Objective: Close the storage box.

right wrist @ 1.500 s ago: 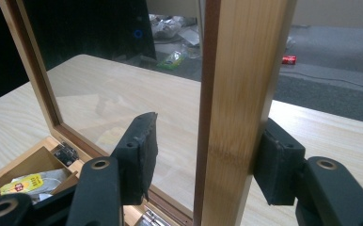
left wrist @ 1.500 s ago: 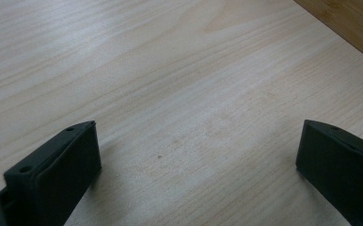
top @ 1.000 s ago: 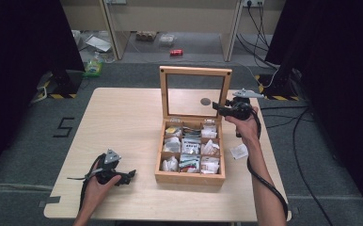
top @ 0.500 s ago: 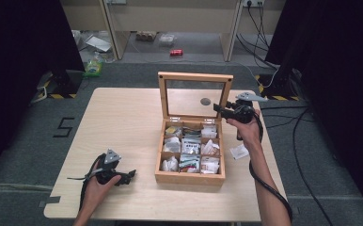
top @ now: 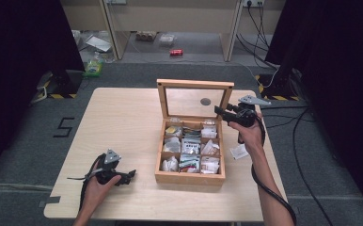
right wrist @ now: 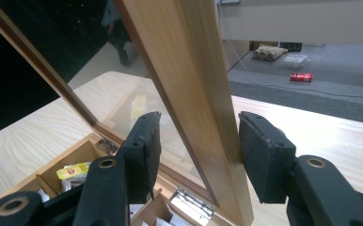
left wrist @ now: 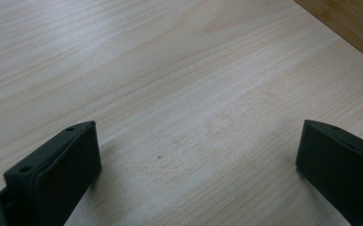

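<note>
A wooden box (top: 189, 178) with several compartments of tea packets (top: 190, 146) stands mid-table, its glass lid (top: 193, 84) raised. My right gripper (top: 219, 112) reaches the lid's right side. In the right gripper view the jaws of that gripper (right wrist: 198, 141) straddle the lid's wooden frame (right wrist: 189, 84). The outer pad (right wrist: 259, 150) touches the frame's back, and a small gap remains at the inner pad. My left gripper (top: 131, 175) rests low on the table left of the box. In its own view my left gripper (left wrist: 198, 160) is wide open over bare wood.
A white packet (top: 239, 150) lies on the table right of the box, under my right forearm. The box's corner (left wrist: 353, 23) shows at the top right of the left gripper view. Cables and a red can (top: 176, 52) lie on the floor beyond the table.
The lid's top edge has tipped down toward the box, and my right gripper has moved slightly left with it. The left gripper has not moved.
</note>
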### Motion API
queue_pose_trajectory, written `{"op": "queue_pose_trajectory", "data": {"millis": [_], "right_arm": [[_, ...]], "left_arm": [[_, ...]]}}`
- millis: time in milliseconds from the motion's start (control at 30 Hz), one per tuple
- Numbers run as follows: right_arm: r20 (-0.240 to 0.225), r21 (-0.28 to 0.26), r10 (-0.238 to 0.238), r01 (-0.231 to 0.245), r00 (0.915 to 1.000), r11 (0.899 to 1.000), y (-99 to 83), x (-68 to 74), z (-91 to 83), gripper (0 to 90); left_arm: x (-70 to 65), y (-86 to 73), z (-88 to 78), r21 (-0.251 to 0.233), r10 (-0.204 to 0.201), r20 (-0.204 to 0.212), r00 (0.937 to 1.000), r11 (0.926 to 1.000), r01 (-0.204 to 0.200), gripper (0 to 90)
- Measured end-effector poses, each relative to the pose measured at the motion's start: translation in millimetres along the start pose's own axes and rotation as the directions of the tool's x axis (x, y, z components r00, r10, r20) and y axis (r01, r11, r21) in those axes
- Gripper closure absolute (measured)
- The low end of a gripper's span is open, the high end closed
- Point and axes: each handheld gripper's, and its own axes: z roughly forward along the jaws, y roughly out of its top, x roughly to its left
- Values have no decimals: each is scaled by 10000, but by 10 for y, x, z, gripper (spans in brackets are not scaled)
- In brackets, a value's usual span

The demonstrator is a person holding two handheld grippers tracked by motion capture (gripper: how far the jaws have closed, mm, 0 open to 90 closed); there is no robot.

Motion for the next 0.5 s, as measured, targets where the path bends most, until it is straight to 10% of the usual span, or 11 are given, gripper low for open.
{"op": "queue_pose_trajectory", "data": {"millis": [500], "right_arm": [[96,-269,191,-188,9998,9995,-91,100,-150,481]], "left_arm": [[0,0,0,0,3,1,10000,10000,-3,0]]}}
